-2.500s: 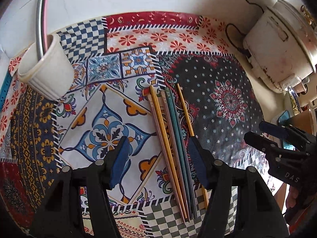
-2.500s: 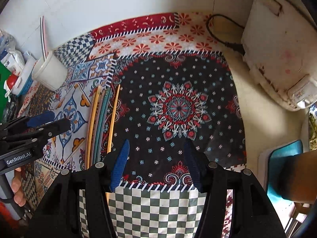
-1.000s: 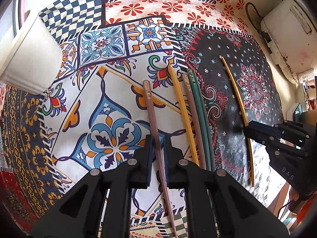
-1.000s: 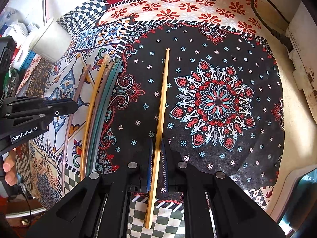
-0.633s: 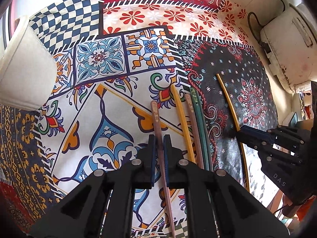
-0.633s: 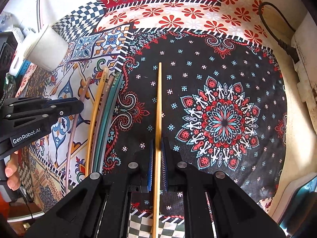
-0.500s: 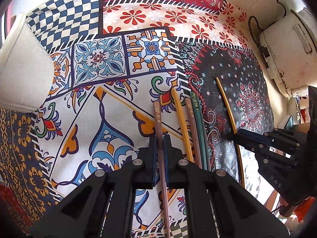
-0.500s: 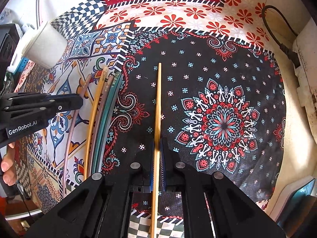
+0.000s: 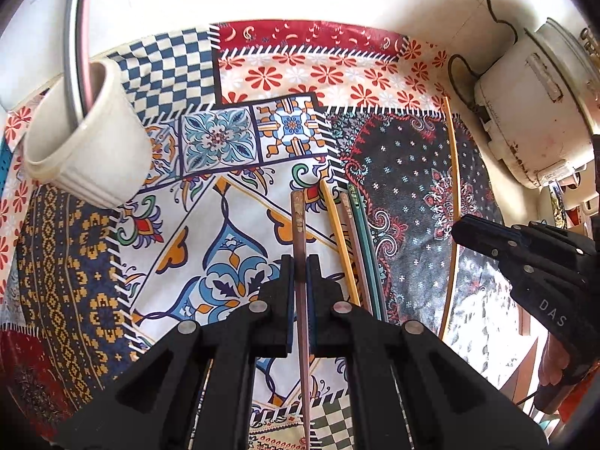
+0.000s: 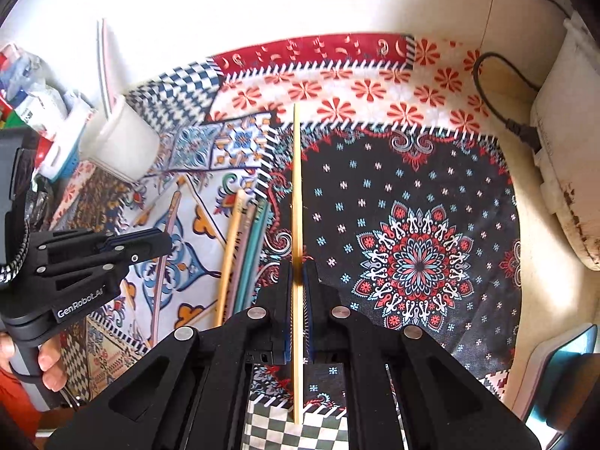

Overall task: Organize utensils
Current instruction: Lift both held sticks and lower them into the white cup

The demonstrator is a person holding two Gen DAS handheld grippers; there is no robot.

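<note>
White cup (image 9: 90, 150) with two upright chopsticks (image 9: 77, 37)

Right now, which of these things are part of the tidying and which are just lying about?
Job:
- brown chopstick in left gripper
- yellow chopstick in right gripper
- chopsticks on the cloth
- white cup

Lying about:
- rice cooker
- power cord

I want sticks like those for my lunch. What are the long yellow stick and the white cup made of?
The long yellow chopstick looks like bamboo or light wood: matte, even tan, though it could be plastic. The white ribbed cup looks like glazed ceramic or hard plastic: smooth cream surface with a soft shine. The pictures cannot settle which.
</note>
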